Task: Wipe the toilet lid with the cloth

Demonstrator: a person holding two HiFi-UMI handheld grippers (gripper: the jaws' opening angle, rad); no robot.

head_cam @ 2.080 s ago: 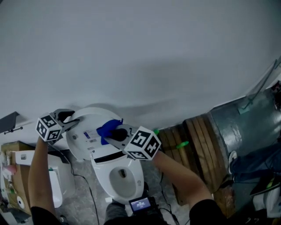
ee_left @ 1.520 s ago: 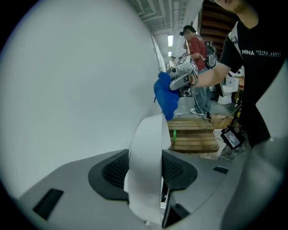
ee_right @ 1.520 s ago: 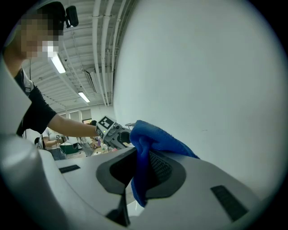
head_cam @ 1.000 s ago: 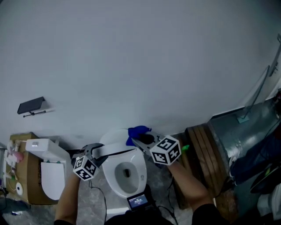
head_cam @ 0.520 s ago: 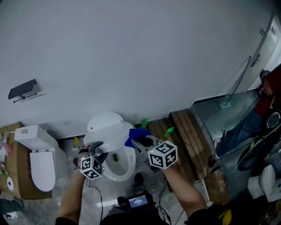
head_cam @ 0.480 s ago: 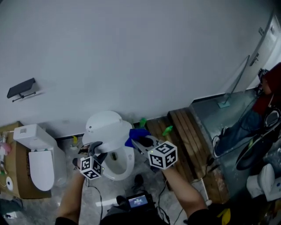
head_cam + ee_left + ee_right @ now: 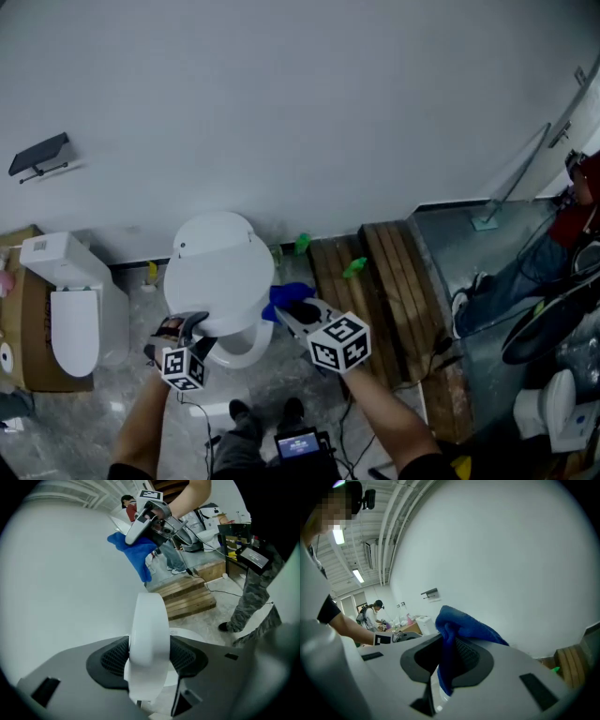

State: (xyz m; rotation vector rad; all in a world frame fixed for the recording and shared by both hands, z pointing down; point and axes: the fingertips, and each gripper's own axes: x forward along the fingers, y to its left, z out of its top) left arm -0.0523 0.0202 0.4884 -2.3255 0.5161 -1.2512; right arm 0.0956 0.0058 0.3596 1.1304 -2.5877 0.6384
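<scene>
The white toilet lid (image 7: 217,279) lies lowered, almost flat over the bowl (image 7: 242,352). My left gripper (image 7: 192,325) is at the lid's front left edge. In the left gripper view the lid's rim (image 7: 150,620) fills the gap between the pads of the left gripper (image 7: 149,656), whose jaws are opening. My right gripper (image 7: 287,313) hangs just right of the lid, shut on a blue cloth (image 7: 286,294). That cloth (image 7: 461,626) is pinched in the right gripper (image 7: 449,660) and drapes over its jaws. The cloth (image 7: 136,555) also shows in the left gripper view, held off the lid.
A second white toilet (image 7: 70,300) and a cardboard box (image 7: 17,328) stand at the left. A wooden pallet (image 7: 375,281) with green items (image 7: 354,269) lies right of the toilet, a metal casing (image 7: 487,248) beyond it. A black shelf (image 7: 39,155) hangs on the wall.
The lid has come down from upright to almost flat over the bowl, with the left gripper on its edge. Both grippers have sunk; the right still carries the cloth.
</scene>
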